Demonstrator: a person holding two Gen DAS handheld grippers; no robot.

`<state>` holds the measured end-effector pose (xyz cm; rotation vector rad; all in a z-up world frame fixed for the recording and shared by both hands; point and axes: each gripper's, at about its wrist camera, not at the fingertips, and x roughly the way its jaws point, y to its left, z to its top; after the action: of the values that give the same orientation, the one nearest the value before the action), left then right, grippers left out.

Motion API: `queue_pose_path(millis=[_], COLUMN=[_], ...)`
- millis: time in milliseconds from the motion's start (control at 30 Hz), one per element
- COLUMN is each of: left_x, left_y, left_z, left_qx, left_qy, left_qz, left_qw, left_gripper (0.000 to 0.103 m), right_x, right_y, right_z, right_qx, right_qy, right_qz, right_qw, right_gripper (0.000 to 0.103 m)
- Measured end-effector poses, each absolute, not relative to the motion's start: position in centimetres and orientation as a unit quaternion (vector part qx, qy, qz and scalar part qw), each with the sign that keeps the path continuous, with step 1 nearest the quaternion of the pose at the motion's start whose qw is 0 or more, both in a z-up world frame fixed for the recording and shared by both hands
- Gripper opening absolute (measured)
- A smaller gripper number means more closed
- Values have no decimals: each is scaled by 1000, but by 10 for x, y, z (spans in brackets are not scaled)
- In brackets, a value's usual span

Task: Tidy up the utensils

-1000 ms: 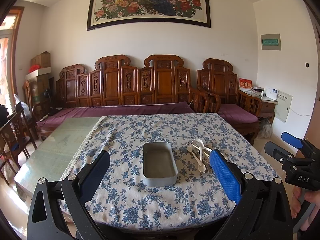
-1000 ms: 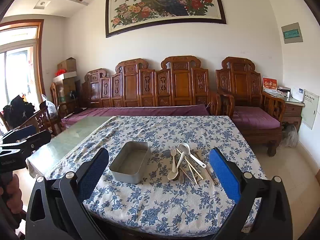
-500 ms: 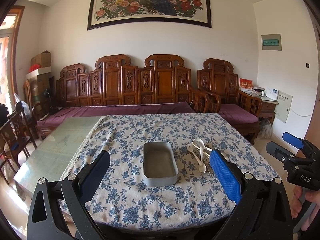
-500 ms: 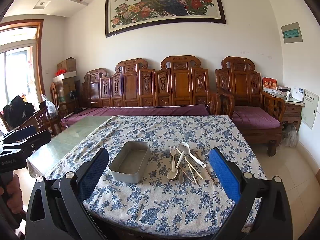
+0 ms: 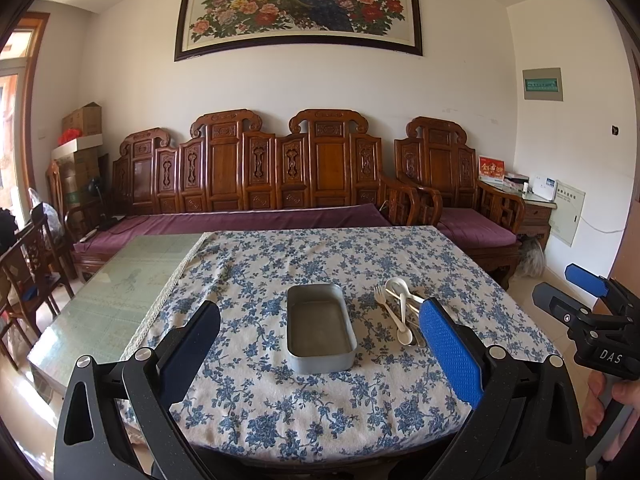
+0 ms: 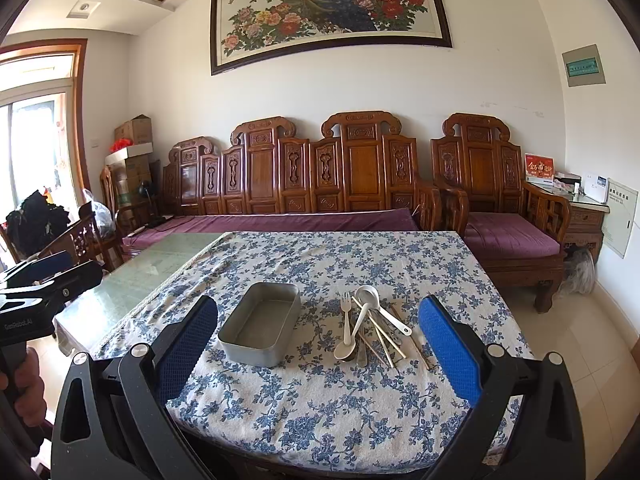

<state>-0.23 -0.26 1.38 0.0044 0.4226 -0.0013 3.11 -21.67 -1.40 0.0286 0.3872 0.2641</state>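
A grey metal tray (image 5: 320, 328) (image 6: 262, 328) stands empty on the flowered tablecloth (image 5: 280, 264) (image 6: 360, 264). To its right lies a pile of utensils (image 5: 400, 312) (image 6: 370, 326): a white fork (image 6: 346, 316), white spoons (image 6: 358, 330), chopsticks (image 6: 384, 338) and metal pieces. My left gripper (image 5: 320, 344) is open and empty, held short of the table's near edge, facing the tray. My right gripper (image 6: 318, 344) is open and empty, also short of the near edge. Each gripper shows at the side of the other's view (image 5: 588, 312) (image 6: 44, 284).
The cloth covers the right part of the table; bare green glass (image 5: 120, 284) (image 6: 160, 256) shows on the left. A carved wooden bench (image 5: 256, 184) and armchair (image 6: 504, 208) stand behind the table. Wooden chairs (image 5: 28, 264) stand at the left.
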Motion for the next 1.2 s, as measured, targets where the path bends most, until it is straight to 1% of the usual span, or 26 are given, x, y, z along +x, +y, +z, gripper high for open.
queue_pose_path(millis=[967, 1200], left_x=[-5, 2], left_y=[-6, -5], left_z=[14, 4], left_qx=[2, 4], left_qy=[205, 219], left_qz=[-5, -6], left_qw=[979, 976], left_gripper=[97, 97], right_x=[30, 34], right_y=[-218, -213], right_z=[-18, -20], right_qx=[14, 12], right_qy=[193, 204], right_qz=[133, 133], right_qw=[972, 970], right_gripper=[101, 101])
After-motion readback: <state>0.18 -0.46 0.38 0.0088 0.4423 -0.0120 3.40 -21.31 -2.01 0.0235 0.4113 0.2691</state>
